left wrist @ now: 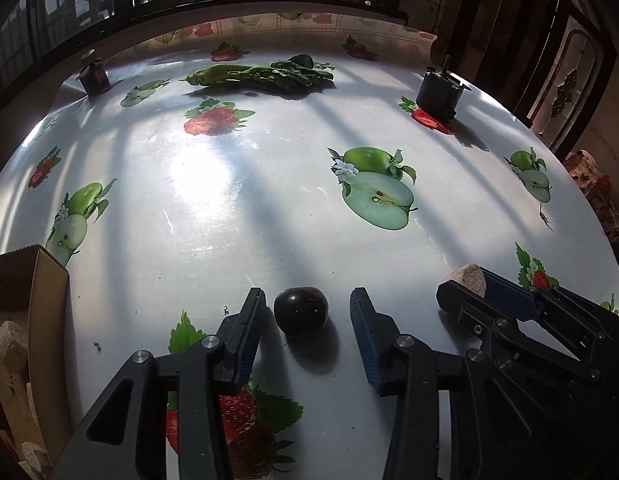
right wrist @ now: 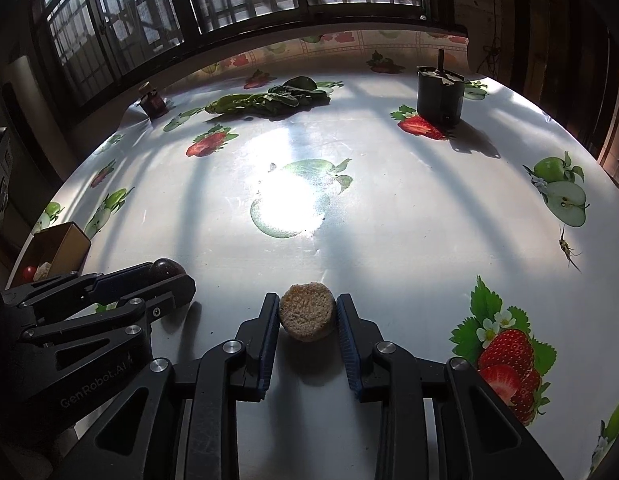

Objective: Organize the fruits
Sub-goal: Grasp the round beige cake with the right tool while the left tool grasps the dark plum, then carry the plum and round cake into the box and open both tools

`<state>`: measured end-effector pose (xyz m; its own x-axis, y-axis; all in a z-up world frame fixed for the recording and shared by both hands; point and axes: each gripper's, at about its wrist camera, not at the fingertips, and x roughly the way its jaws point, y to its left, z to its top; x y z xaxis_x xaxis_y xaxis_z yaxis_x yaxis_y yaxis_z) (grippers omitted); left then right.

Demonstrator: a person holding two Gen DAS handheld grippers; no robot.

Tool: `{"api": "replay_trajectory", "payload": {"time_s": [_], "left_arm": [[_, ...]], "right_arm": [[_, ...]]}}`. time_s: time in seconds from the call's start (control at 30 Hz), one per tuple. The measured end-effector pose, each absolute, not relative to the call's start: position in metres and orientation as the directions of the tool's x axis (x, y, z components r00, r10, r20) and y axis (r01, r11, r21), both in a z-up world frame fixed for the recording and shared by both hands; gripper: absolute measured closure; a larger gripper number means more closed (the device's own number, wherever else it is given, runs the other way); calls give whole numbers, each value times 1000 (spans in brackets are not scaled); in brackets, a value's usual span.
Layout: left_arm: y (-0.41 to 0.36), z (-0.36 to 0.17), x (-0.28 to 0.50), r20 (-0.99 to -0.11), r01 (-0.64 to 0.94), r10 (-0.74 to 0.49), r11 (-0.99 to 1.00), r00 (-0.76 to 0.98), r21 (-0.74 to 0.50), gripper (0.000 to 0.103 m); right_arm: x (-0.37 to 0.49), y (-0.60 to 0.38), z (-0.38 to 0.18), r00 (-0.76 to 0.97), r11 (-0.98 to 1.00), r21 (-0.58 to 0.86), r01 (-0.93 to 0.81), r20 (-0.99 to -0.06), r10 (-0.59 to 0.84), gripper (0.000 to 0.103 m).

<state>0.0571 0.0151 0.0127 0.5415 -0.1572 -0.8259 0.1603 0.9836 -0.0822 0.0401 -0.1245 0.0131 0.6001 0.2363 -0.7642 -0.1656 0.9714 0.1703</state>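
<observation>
A dark purple plum (left wrist: pixel 301 310) rests on the glossy fruit-print table (left wrist: pixel 237 208). My left gripper (left wrist: pixel 308 295) straddles it, open; its left pad sits close to the plum and a gap shows on the right. A rough tan round piece (right wrist: pixel 307 316) stands on the table, with my right gripper (right wrist: pixel 308 300) shut on it, both blue pads against its sides. The right wrist view also has the left gripper (right wrist: pixel 171 274) with the plum (right wrist: pixel 167 267) at the far left. In the left wrist view the right gripper (left wrist: pixel 479 294) holds the tan piece (left wrist: pixel 467 276) at the right.
An open cardboard box (left wrist: pixel 49 300) stands at the table's left edge and holds a tan piece and something red. At the far side lie leafy greens (left wrist: pixel 261 74), a small dark jar (left wrist: pixel 94 76) and a dark canister (left wrist: pixel 439 94). An insect (right wrist: pixel 565 246) sits at the right.
</observation>
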Motion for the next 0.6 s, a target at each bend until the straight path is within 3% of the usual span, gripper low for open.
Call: {"api": "replay_trajectory", "payload": {"time_s": [0.03,0.07,0.1,0.33,0.6], "left_arm": [[13,12,56,-827,164,-143,984,544,-63,61],[11,12,55,-826,164,-125,986,549,-40,67],[9,12,53,-826,156,-94,988,556,-7,81],[23,25,38,-819,138,-119,989,562,-48,81],[76,50,-9,-775,54,-231,967,588,-248,81]], "right_arm": [[40,-124,13,600,971,170,-166,-764,236,72],[40,-125,13,600,971,170,-166,-764,236,72],[40,-125,13,600,971,171,-166,-764,237,72],[37,-127,17,602,961,222,-167,-749,278,72],[30,-133,31,589,852,452,-263,-625,513,72]]}}
